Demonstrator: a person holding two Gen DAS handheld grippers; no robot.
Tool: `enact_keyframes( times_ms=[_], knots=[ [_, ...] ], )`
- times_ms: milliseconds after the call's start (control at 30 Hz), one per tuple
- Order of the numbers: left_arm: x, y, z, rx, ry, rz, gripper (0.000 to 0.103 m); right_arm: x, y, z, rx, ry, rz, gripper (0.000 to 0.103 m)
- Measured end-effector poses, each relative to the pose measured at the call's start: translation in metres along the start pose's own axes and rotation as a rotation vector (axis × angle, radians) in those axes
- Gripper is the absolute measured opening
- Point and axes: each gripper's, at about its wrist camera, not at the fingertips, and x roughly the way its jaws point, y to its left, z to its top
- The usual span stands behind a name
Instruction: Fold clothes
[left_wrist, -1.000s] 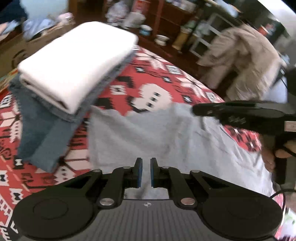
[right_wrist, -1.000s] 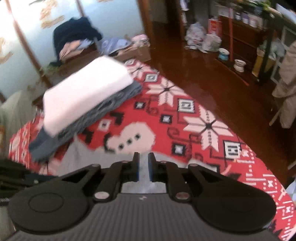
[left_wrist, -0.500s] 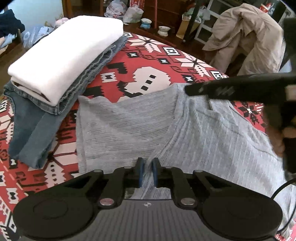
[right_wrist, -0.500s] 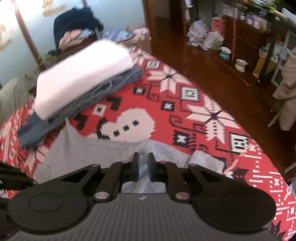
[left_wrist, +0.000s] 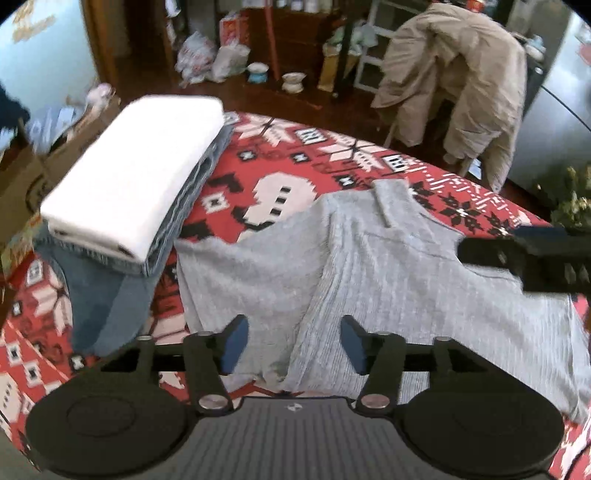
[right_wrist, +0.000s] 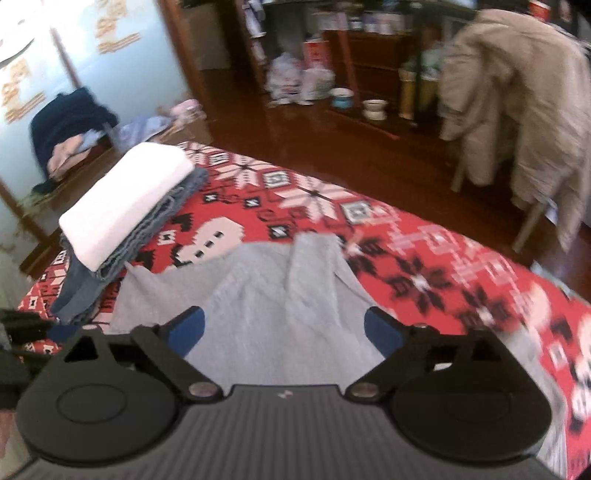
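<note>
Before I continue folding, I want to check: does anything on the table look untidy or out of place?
The grey shirt lies rumpled, with one fold ridge down its middle and a flap turned over at its far edge. The white stack looks neat.

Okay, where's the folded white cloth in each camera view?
Left wrist: folded white cloth sits upper left, stacked on folded jeans.
Right wrist: it sits left of centre, on the same jeans.
Shared landmark: the grey shirt spread on the red patterned cover.
</note>
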Motion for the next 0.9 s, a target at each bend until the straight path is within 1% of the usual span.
enact_keyframes(
  times_ms=[33,133,200,267,333,467,500,633,733,767,867,900],
  knots=[
    [-0.002,-0.002,0.000,0.015,-0.005,-0.001,0.059,-0.007,0.000,-0.007,0.017,-0.005,-0.024,0.102],
    [0.001,-0.009,-0.004,0.048,0.000,0.003,0.061,-0.030,-0.002,-0.029,0.069,-0.021,-0.095,0.102],
    [0.004,-0.013,-0.010,0.067,-0.009,-0.003,0.067,-0.039,-0.002,-0.043,0.087,-0.032,-0.161,0.102],
    [0.007,-0.016,-0.016,0.085,-0.024,-0.020,0.069,-0.047,-0.004,-0.061,0.114,-0.062,-0.213,0.102],
    [0.011,-0.016,-0.023,0.092,-0.040,-0.045,0.071,-0.053,-0.009,-0.077,0.146,-0.084,-0.235,0.102],
    [0.018,-0.019,-0.034,0.098,-0.072,-0.071,0.072,-0.059,-0.022,-0.114,0.256,-0.125,-0.255,0.102],
    [0.019,-0.020,-0.037,0.098,-0.078,-0.081,0.072,-0.059,-0.025,-0.123,0.280,-0.128,-0.276,0.102],
    [0.014,-0.021,-0.045,0.083,-0.126,-0.130,0.071,-0.065,-0.020,-0.149,0.266,-0.160,-0.378,0.102],
    [0.008,-0.019,-0.049,0.084,-0.106,-0.170,0.070,-0.071,-0.011,-0.163,0.225,-0.166,-0.452,0.102],
    [0.004,-0.019,-0.053,0.097,-0.118,-0.189,0.070,-0.073,-0.008,-0.169,0.211,-0.177,-0.465,0.102],
    [-0.012,-0.020,-0.069,0.166,-0.200,-0.139,0.071,-0.079,0.002,-0.186,0.175,-0.206,-0.509,0.102],
    [-0.019,-0.022,-0.072,0.200,-0.207,-0.125,0.071,-0.082,0.006,-0.190,0.167,-0.207,-0.527,0.102]
  ],
)
